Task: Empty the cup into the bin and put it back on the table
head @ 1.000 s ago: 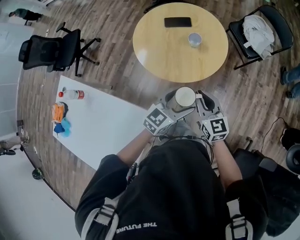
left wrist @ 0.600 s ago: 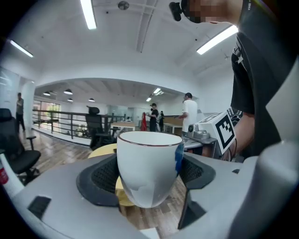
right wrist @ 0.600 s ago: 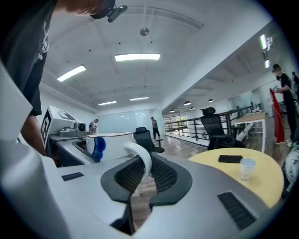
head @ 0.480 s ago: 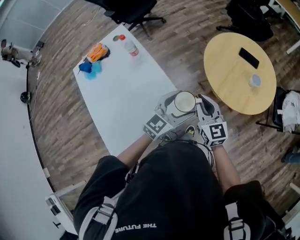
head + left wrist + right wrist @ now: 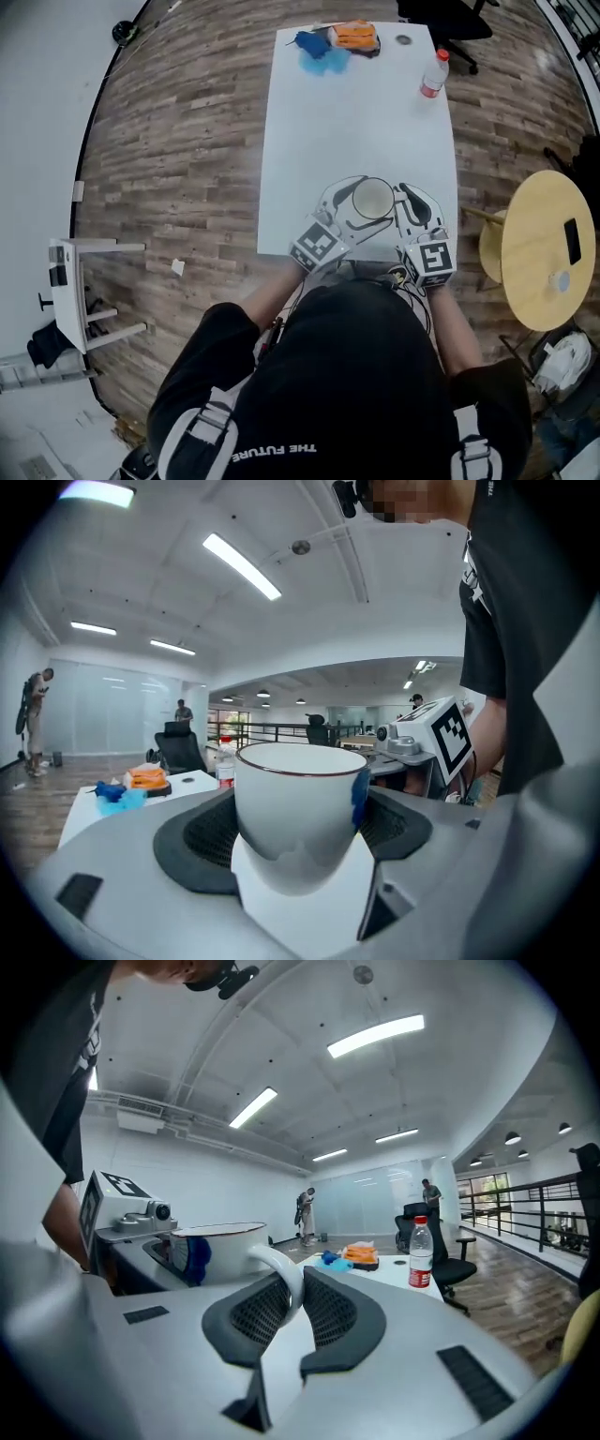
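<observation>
cup (image 5: 372, 198) gripped in both my claws over the table's (image 5: 319, 141) near edge
left claw (image 5: 339, 199) clamps its body, right claw (image 5: 408, 204) pinches its handle (image 5: 279, 1274); the pads (image 5: 202, 832) hide its base, contents unclear.

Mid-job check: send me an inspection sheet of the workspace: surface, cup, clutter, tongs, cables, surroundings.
Surface: white table, near half bare.
Job's things: cup held upright above the table's near end; bin not in view.
Clutter: bottle, blue cloth and orange item at the far end.
Grippers: left tongs shut on the cup's body; right tongs shut on its handle.
Cables: thin wires behind the tongs.
Surroundings: wood floor, round table with a phone, office chair.
</observation>
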`<state>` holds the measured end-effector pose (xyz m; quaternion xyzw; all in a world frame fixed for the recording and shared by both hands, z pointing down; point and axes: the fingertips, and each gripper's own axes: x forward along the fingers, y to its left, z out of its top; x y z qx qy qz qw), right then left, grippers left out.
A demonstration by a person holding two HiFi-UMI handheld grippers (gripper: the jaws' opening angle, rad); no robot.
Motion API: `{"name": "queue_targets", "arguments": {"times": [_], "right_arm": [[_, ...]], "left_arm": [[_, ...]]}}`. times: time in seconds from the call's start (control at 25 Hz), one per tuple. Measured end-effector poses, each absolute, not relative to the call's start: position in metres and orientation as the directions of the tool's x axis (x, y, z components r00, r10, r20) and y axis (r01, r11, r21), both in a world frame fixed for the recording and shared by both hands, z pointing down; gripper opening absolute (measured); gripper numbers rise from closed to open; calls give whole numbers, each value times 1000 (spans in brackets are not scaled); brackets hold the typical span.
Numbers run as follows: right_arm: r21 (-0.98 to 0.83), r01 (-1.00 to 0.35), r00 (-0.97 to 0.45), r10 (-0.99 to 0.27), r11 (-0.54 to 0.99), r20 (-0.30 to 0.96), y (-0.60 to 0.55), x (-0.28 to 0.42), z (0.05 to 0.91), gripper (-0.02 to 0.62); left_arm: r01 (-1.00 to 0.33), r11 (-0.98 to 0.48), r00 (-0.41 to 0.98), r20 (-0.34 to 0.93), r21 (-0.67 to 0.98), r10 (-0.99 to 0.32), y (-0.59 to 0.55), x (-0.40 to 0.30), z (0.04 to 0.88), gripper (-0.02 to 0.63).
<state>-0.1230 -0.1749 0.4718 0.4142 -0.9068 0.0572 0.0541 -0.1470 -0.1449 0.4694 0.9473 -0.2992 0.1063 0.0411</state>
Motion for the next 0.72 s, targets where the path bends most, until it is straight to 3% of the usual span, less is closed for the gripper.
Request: {"name": "queue_targets", "arguments": {"times": [0.28, 0.72], "right_arm": [[-16, -713, -680, -685, 701, 260, -170, -173, 514, 51], [-62, -721, -661, -659, 690, 360, -192, -172, 623, 51]], "left_arm": [[-576, -815, 797, 259, 55, -546, -139, -193, 516, 377], [-543, -830, 804, 365, 128, -470, -162, -192, 628, 377]]}}
